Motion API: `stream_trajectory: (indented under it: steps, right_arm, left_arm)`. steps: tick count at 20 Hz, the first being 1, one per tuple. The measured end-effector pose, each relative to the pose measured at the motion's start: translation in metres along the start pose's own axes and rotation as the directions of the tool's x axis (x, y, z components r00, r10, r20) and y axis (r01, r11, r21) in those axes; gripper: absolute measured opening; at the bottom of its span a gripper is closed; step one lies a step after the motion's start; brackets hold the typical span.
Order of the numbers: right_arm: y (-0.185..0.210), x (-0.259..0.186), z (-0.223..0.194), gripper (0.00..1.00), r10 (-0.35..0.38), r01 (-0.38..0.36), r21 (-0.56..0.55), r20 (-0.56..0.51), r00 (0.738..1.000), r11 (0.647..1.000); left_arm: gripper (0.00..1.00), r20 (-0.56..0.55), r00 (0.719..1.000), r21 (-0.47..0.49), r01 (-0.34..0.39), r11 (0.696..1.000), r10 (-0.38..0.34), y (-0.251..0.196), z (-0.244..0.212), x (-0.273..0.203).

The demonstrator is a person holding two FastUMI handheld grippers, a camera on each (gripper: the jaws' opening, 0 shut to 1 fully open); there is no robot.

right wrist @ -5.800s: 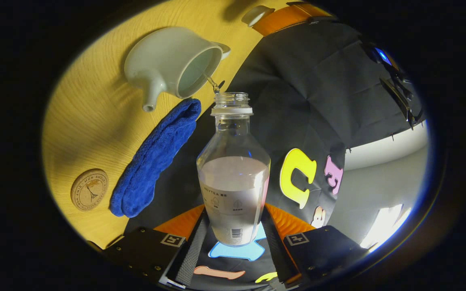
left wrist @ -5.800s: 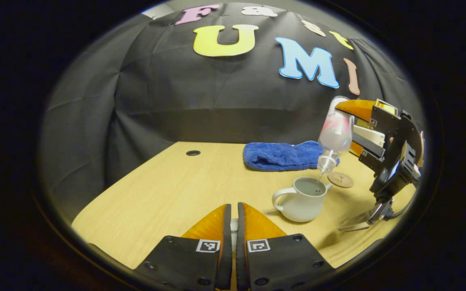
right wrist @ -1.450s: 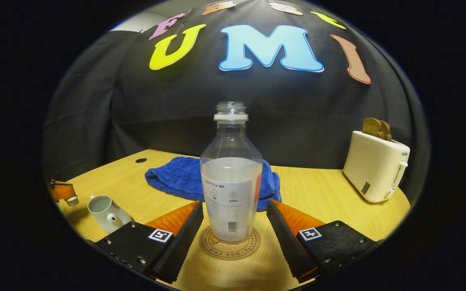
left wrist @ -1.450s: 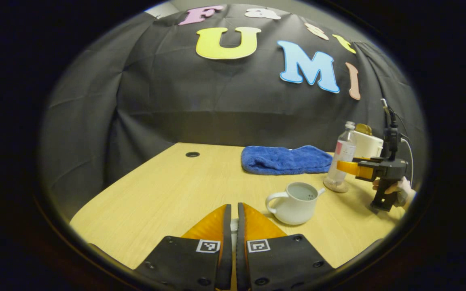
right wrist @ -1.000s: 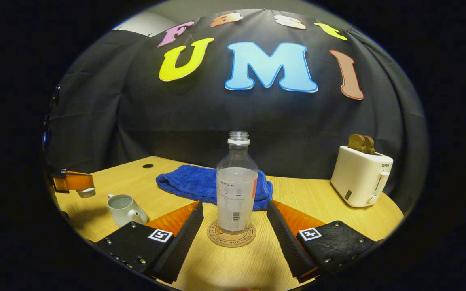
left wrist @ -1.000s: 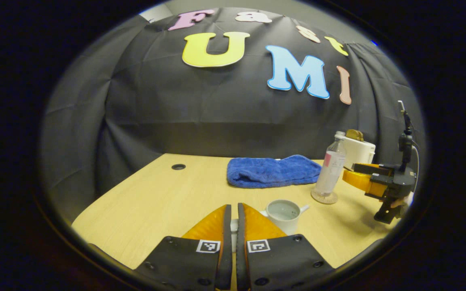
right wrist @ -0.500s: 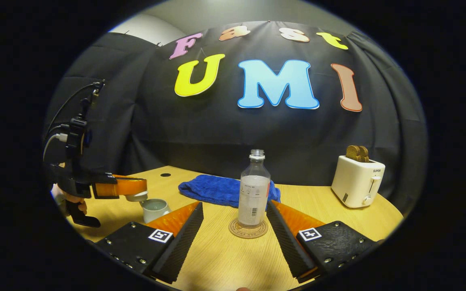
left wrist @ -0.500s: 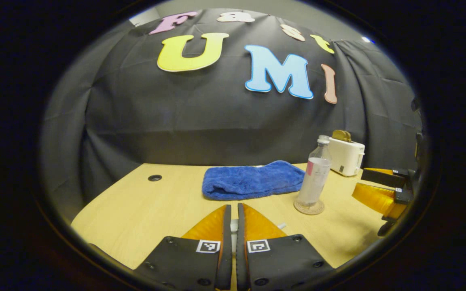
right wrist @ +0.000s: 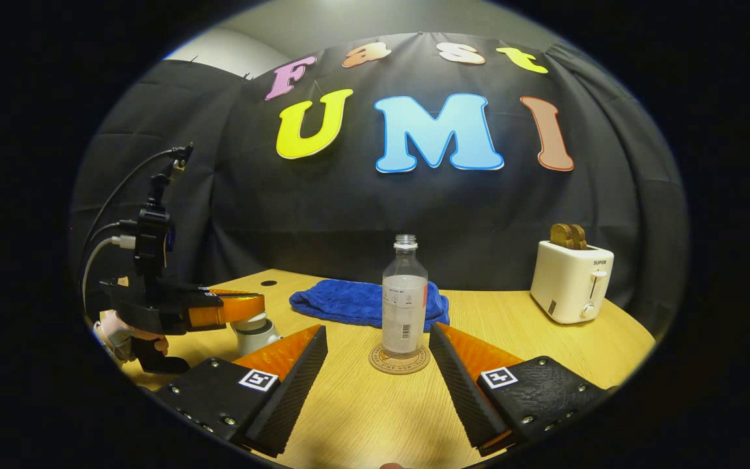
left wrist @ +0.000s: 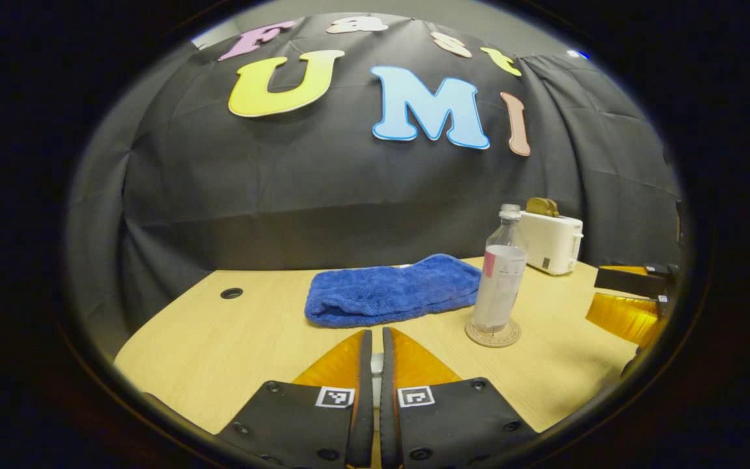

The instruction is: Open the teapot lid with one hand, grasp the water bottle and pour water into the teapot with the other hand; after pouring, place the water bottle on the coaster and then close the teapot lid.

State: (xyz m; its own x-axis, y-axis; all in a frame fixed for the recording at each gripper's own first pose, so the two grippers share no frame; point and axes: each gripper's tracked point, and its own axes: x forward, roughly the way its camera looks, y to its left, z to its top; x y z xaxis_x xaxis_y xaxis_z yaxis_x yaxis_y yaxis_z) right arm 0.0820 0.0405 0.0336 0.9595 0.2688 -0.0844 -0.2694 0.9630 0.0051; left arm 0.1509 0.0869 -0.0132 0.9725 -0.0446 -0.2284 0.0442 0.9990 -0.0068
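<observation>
On the coaster, upright uncapped water bottle half full, right gripper spread wide, left gripper pinching the lid atop the white teapot.

Clear plastic water bottle is gleaming; blue towel is showing fluffy cloth; worktop is showing matt wood grain; toaster is looking smooth.

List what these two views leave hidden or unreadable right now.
- Teapot lid: right gripper view, under the left hand-held gripper; seated or not, cannot tell.
- Teapot: same view, its lower part behind the right hand-held gripper's finger.
- Water inside the teapot: hidden.
- Right hand-held gripper: left gripper view, cut off at the edge.
- Water bottle label: too small.
</observation>
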Motion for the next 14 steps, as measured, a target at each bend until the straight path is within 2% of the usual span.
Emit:
stream_trajectory:
  steps: [8, 14]
  right_arm:
    - [-0.013, -0.002, -0.006, 0.98, -0.017, 0.017, 0.045, -0.006, 1.000, 0.999]
    - [-0.014, -0.002, -0.012, 0.98, -0.020, 0.021, 0.062, -0.013, 1.000, 0.998]
  left_arm:
    - [0.11, -0.007, 1.000, 0.024, -0.018, 1.000, 0.018, -0.002, -0.005, 0.007]
    - [0.12, -0.001, 1.000, 0.000, -0.021, 1.000, 0.021, -0.001, -0.008, 0.006]
